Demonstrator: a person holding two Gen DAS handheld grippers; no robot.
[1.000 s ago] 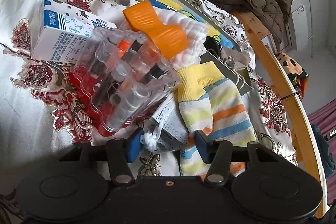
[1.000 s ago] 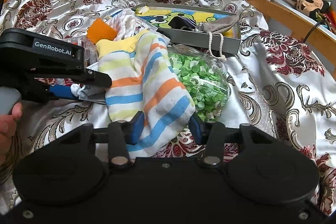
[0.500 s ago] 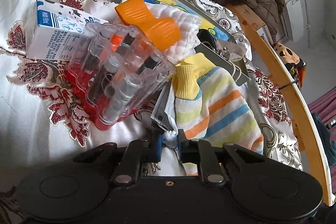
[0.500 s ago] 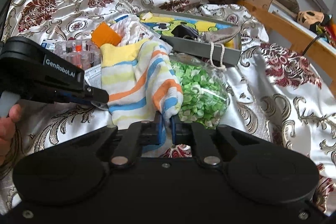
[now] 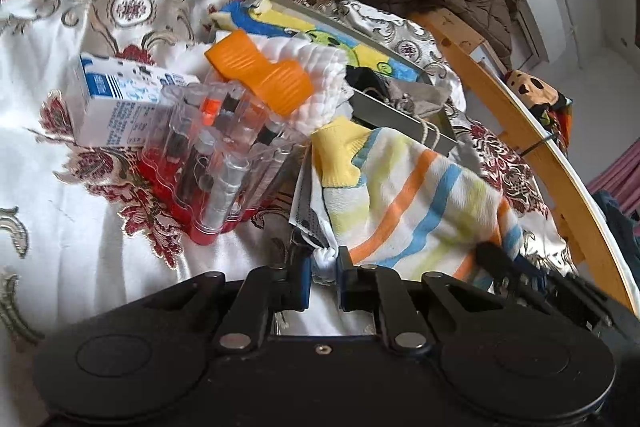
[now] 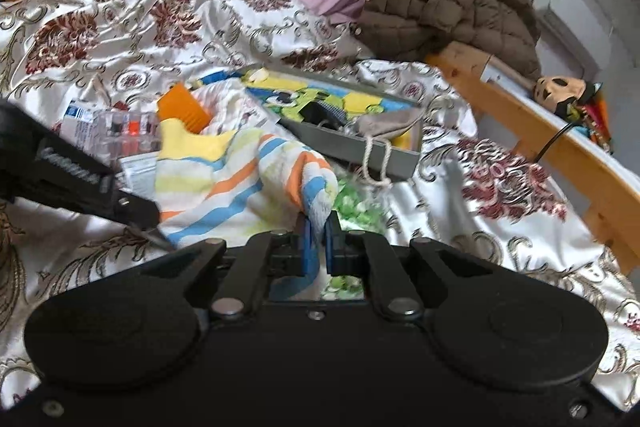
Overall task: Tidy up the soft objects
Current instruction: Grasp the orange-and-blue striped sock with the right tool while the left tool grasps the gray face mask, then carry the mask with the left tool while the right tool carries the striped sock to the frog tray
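The bed (image 6: 168, 27) is strewn with a heap of things, and a grey tray (image 6: 352, 147) sits just behind the heap with a drawstring pouch (image 6: 384, 125) already in it. That looks like where the soft things go.

The striped sock (image 6: 224, 179) lies across the heap, its toe end draped over a bag of green bits (image 6: 352, 203). The right gripper (image 6: 316, 247) is pressed together on that toe end, and the cloth rises into a peak there. To do this well, lift straight up until the sock hangs free of the bag, then carry it over the tray's near wall before letting go. Dragging it sideways would pull the bag along.

The left gripper (image 5: 323, 277) is pinching the white ear loop of a face mask (image 5: 310, 215), which is tucked under the sock's cuff beside the clear case (image 5: 224, 163). Its jaws have just been closing on that loop. Draw the mask out gently, since the case leans close.

Both grippers point somewhat downward, side by side and near each other.
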